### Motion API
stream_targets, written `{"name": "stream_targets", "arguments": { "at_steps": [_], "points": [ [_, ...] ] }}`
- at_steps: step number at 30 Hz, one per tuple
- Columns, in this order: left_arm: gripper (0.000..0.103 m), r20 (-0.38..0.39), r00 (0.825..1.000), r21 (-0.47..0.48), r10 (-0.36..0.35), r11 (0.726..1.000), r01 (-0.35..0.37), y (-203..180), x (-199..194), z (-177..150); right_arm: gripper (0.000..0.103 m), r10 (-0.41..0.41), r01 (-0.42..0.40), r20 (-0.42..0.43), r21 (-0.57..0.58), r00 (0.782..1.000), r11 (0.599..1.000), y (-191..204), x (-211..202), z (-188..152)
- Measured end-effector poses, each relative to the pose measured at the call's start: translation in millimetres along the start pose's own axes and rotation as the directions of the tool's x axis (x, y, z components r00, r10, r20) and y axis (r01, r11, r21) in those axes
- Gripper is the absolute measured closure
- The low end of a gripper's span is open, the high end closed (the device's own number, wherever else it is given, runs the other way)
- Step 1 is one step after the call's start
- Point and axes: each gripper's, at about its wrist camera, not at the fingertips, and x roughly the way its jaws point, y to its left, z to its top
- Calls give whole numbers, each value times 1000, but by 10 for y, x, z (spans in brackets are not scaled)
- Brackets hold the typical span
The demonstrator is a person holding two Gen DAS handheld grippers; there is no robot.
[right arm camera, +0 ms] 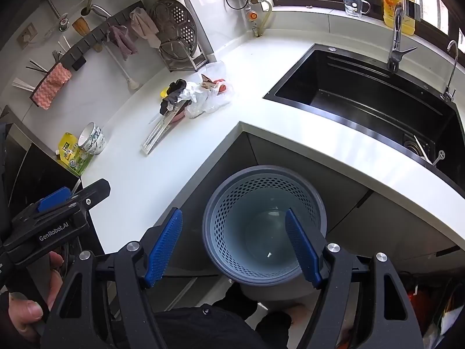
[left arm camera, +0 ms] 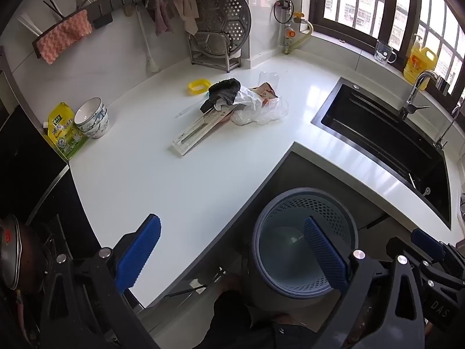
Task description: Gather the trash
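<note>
Collection not begun: left gripper (left arm camera: 232, 250) and right gripper (right arm camera: 234, 250) spread wide, empty; next, reach trash pile (left arm camera: 232, 101) on countertop (left arm camera: 162, 180), then bin (right arm camera: 263, 235).

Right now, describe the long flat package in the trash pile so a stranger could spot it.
Start at the white countertop, left of the black sink. The trash pile lies mid-counter; the long flat package juts out toward the counter's front edge. It alone is straight and rigid, not crumpled.

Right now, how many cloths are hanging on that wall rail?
3. A pink cloth hangs at the rail's left end, a mauve cloth further right, and a beige cloth beside it, next to the round steamer tray.
</note>
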Motion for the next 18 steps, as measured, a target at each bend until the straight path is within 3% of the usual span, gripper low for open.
{"name": "stream_targets", "arguments": {
  "at_steps": [18],
  "points": [
    [6,-2,1000,-2,-5,1000,5,76,-32,59,33,4,-4,10,-9,1000,1000,1,-19,15]
  ]
}}
